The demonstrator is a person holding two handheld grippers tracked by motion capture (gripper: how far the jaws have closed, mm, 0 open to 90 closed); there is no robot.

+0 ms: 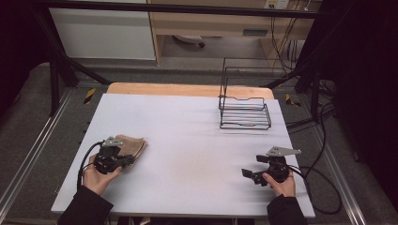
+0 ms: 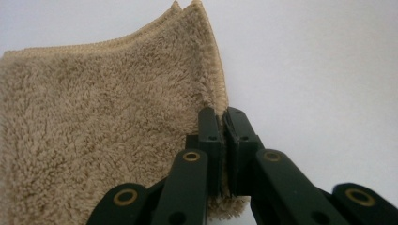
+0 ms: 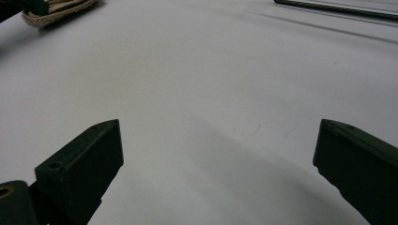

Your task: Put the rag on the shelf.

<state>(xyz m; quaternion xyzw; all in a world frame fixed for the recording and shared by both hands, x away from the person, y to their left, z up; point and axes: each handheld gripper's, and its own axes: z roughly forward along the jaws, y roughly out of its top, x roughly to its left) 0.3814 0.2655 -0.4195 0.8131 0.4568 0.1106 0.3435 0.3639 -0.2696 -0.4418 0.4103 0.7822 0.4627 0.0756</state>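
- Table first, from the high view: a white top, and my left gripper sits at its near-left corner, held in the left hand, its nose on the near edge of a folded tan towel. My right gripper is near the right front edge in the right hand, well apart from the towel. A black wire rack stands at the far right of the table.
- Left gripper view: I see the left gripper with its jaws drawn almost together, pinching the towel's right-hand hem between them. The fluffy cloth spreads out to the left of the jaws and lies flat on the table; a bit of hem pokes out below the pads.
- Right gripper view: my right gripper has its jaws spread wide, with bare table between them. The towel lies far off at the top left corner, and a bar of the wire rack runs along the top right.
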